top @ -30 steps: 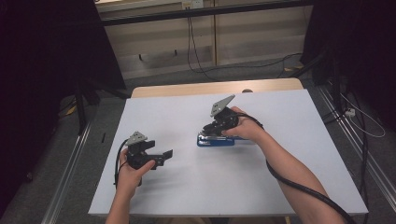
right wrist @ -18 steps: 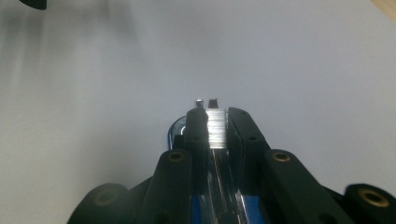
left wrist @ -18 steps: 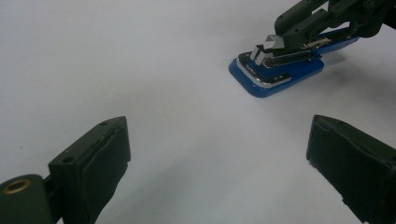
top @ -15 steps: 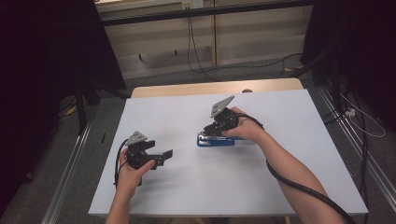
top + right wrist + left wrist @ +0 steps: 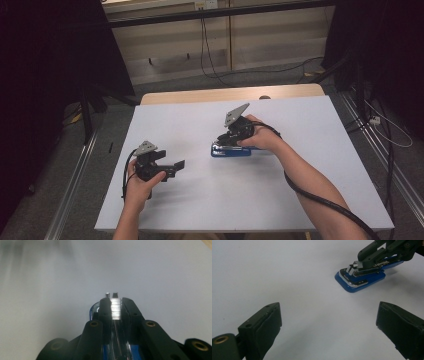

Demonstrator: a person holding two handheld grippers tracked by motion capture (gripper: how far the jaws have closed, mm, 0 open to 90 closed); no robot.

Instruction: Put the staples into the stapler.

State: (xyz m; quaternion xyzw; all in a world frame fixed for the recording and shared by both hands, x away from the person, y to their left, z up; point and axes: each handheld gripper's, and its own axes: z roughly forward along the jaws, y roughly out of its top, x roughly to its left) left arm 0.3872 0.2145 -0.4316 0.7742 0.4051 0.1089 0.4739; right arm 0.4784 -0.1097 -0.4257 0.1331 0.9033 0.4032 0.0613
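High view: a blue stapler (image 5: pixel 231 150) lies flat on the white table (image 5: pixel 310 120), a little right of centre and roughly midway between the near and far edges. The right gripper (image 5: pixel 226 141) is down on it, with the hand (image 5: pixel 262 139) resting just behind on the right. The left gripper (image 5: pixel 175 166) hovers or rests near the table's near-left part, well apart from the stapler, its jaws pointing toward the right. The left hand (image 5: pixel 140 186) holds it low over the surface. No paper or other workpiece lies on the table.

Left gripper view: the two black jaws stand wide apart with nothing but bare table between them, so this gripper is open and idle. Farther off, at upper right, the stapler (image 5: pixel 359 277) sits on its blue base with its metal magazine exposed, and the right gripper (image 5: pixel 372 261) has its jaws set on either side of the stapler's upper part.

Right gripper view: the jaws are drawn close together around the stapler's bright metal channel (image 5: pixel 115 308), with blue plastic visible below on both sides. The pads appear to press on that metal part; the right gripper is judged to be clamped on the stapler.

Assessment: the grasp on the stapler is made. The stapler is not lifted; it still lies on the table. What remains, by judgement, is whatever handling the grip serves, such as raising, opening or relocating it. The left gripper has not yet taken any part.
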